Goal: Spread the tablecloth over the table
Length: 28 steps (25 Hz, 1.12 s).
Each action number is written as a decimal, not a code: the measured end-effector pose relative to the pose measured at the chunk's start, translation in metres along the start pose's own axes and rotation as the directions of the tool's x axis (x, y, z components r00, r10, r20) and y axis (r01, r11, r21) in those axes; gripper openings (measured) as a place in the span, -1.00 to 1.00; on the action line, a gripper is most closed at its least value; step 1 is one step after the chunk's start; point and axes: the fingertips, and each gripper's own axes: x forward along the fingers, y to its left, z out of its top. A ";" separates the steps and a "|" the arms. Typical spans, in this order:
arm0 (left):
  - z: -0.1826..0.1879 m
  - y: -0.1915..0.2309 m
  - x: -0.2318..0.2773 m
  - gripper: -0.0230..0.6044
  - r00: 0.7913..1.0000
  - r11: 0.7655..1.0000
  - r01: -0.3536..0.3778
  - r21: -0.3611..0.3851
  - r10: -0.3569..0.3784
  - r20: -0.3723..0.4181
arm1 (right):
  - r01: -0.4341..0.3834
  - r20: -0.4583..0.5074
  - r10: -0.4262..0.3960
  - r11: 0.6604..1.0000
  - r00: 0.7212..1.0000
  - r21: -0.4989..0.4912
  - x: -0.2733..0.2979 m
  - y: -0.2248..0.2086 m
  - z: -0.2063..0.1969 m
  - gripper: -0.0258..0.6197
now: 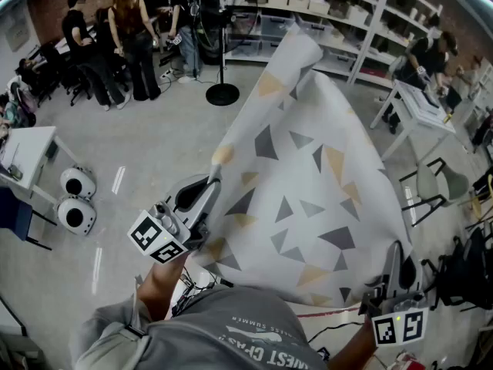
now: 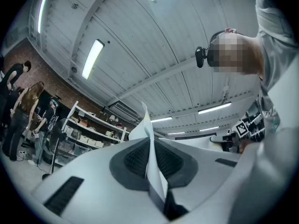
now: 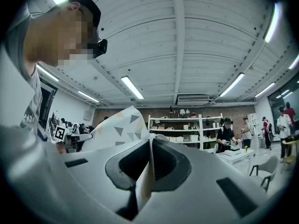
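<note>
The tablecloth [image 1: 308,183], white with grey and yellow triangles, hangs billowed in the air ahead of me, its far edge curling up. My left gripper [image 1: 211,177] is shut on its near left edge; my right gripper [image 1: 395,254] is shut on its near right corner. In the left gripper view the cloth edge [image 2: 145,125] runs pinched between the dark pads of the left gripper [image 2: 150,146]. The right gripper view likewise shows the right gripper [image 3: 150,146] clamped on a fold, with the cloth [image 3: 117,127] swelling to the left. The cloth hides the table under it.
A black stand with a round base [image 1: 222,93] rises beyond the cloth, before long shelves [image 1: 308,14]. A white table [image 1: 420,102] and a chair [image 1: 439,183] stand at right. Two round white devices [image 1: 77,199] and another white table [image 1: 27,153] are at left. People [image 1: 131,37] stand at back.
</note>
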 end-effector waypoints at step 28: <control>-0.034 0.068 0.040 -0.86 0.993 0.990 0.118 -0.076 -0.117 0.014 | 0.136 0.000 -0.136 0.990 0.991 0.031 0.037 0.004 -0.017 -0.88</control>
